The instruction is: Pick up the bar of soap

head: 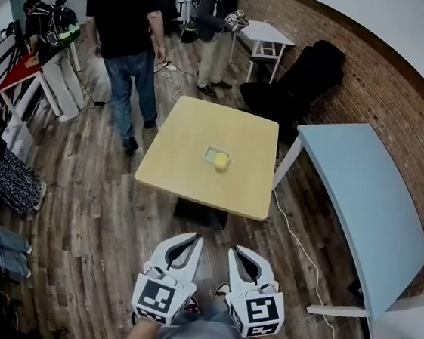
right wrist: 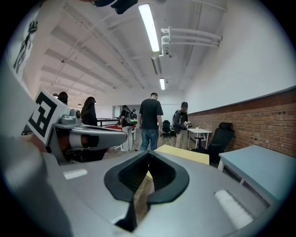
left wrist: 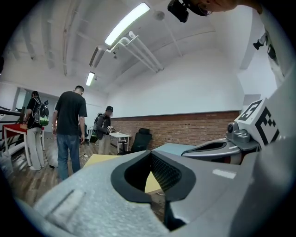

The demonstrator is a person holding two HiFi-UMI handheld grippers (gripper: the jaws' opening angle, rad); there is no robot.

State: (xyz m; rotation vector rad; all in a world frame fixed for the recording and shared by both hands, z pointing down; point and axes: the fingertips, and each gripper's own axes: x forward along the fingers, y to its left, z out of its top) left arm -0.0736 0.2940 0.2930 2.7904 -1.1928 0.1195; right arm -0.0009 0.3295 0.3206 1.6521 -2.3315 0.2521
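The yellow bar of soap (head: 222, 161) lies on a small pale dish (head: 211, 155) near the middle of the square yellow table (head: 189, 170). Both grippers hang side by side over the wooden floor, well short of the table's near edge. My left gripper (head: 196, 237) is shut with nothing in it, and my right gripper (head: 238, 248) is shut and empty too. In the left gripper view its shut tips (left wrist: 150, 153) point at the yellow table (left wrist: 99, 159). The right gripper view shows its shut tips (right wrist: 149, 155) below the table's edge (right wrist: 185, 155). The soap shows in neither gripper view.
A light blue table (head: 361, 197) stands to the right, with a white cable (head: 296, 235) on the floor beside it. A person in a black shirt (head: 125, 33) stands beyond the table's left corner, and others stand further back. A black chair (head: 298, 83) sits behind.
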